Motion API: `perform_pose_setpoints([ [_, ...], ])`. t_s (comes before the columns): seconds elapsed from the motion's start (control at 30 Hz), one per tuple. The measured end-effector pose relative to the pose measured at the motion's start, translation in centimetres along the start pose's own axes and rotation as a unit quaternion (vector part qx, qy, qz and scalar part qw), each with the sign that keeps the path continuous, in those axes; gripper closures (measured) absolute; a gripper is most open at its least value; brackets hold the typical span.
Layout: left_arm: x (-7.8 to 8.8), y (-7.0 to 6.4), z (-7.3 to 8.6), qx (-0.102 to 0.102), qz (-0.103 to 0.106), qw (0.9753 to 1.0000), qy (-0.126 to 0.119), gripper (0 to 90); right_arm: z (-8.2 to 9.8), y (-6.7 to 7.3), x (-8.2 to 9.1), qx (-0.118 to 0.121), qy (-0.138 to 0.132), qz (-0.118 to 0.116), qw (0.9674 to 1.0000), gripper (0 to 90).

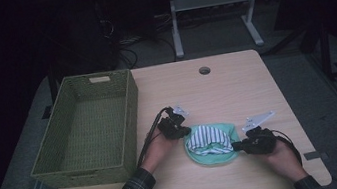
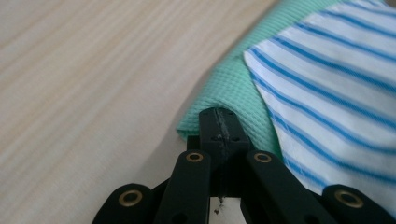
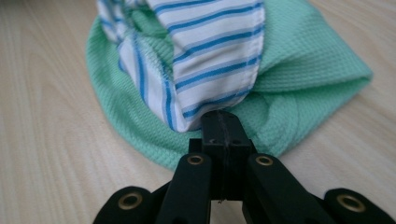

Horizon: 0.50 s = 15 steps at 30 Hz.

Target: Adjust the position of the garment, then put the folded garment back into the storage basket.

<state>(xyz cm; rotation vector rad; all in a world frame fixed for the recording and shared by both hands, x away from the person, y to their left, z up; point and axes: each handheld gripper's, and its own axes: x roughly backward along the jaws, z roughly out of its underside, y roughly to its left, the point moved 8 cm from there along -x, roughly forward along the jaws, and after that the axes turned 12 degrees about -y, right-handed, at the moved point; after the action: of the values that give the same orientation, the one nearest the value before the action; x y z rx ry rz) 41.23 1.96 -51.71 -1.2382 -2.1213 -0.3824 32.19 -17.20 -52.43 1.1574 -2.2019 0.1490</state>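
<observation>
My left gripper [image 2: 219,122] and right gripper [image 3: 223,123] each pinch the waffle-knit green cloth [image 1: 212,156] bundling striped fabric [image 1: 208,136]; the woven basket [image 1: 128,120] is empty.

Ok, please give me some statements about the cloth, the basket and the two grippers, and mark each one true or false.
1. The woven basket holds the cloth. False: the basket is empty; the green cloth lies on the table.
2. A white piece with blue stripes lies on the green cloth. True.
3. The left gripper is wide open. False: its jaws are closed at the green cloth's edge.
4. The right gripper is at the cloth's other side. True.
5. The basket stands to the right of the cloth. False: it stands to the left.
</observation>
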Motion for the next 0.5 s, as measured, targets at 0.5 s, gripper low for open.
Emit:
perform_pose_setpoints([
  [0.5,3.4,-0.5,-0.3,0.024,0.011,0.999,-0.036,87.3,-4.0,-5.1,0.9,-0.008,-0.06,0.053,0.9968,89.9],
])
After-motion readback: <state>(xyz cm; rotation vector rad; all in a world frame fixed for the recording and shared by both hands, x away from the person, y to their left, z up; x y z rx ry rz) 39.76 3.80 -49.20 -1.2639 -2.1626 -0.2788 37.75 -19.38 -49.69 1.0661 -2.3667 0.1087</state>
